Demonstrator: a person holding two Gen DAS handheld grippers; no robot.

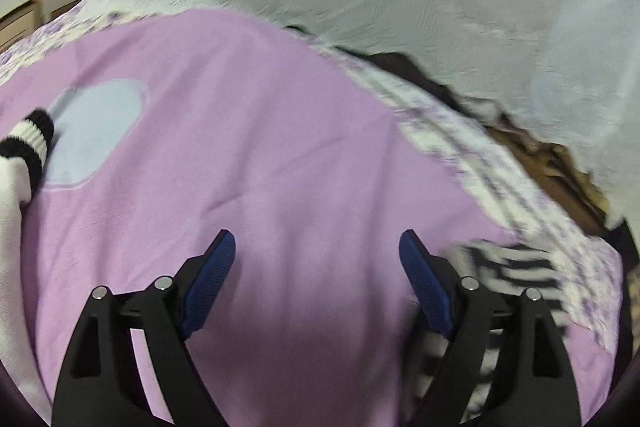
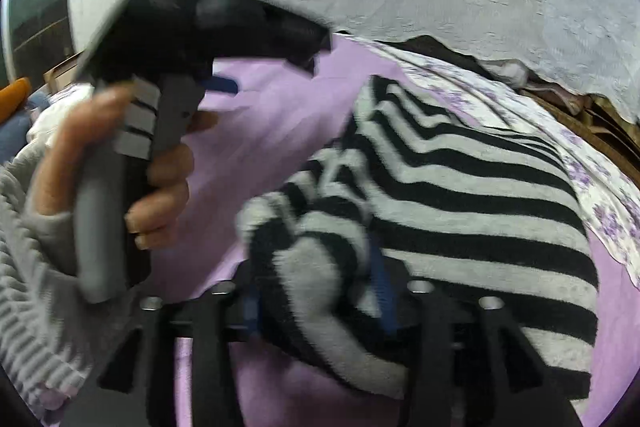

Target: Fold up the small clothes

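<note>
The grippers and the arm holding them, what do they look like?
Each gripper has black skeletal finger arms with silver pivot pins and ribbed blue pads. The left gripper shows this most clearly; the right gripper is blurred but alike. Seen from the right wrist, the left one has a black body and a grey handle. The sleeve is grey ribbed knit.

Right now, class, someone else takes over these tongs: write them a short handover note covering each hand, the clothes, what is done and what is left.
Left tongs: open, empty, over the purple bedsheet.
Right tongs: a bunched fold of the striped black-and-white garment sits between the fingers; blur hides whether the pads press it.
Clothes: the striped garment lies on the sheet, partly folded over, not yet flat. A white piece with a black-striped cuff lies at the sheet's left edge, untouched.
Done: first fold seems started.
Left: finish and smooth the striped garment, then fold the white piece.
</note>
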